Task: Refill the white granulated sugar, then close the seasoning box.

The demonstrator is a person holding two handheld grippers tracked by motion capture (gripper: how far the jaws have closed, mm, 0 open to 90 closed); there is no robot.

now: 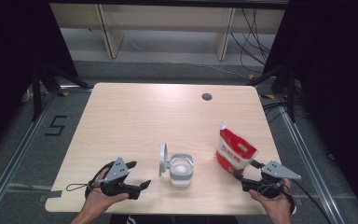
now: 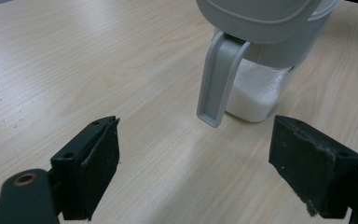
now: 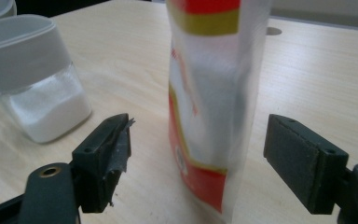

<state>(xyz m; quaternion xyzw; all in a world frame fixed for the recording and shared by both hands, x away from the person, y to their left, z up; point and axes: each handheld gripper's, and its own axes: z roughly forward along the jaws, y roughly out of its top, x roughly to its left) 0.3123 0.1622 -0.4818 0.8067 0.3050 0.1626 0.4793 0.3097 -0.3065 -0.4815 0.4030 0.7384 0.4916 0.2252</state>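
Pale wooden desk (image 1: 135,121), with the clear container (image 1: 181,171) of white powder near its front edge, grey lid flipped up. Left gripper (image 1: 138,175) sits just left of the container, fingers open and empty. Right gripper (image 1: 244,172) has its fingers spread around the red-and-white pouch (image 1: 234,152), not touching it; the pouch stands right of the container.

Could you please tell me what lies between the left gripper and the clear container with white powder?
Nothing but bare table: in the left gripper view, only wood separates the open left gripper from the container.
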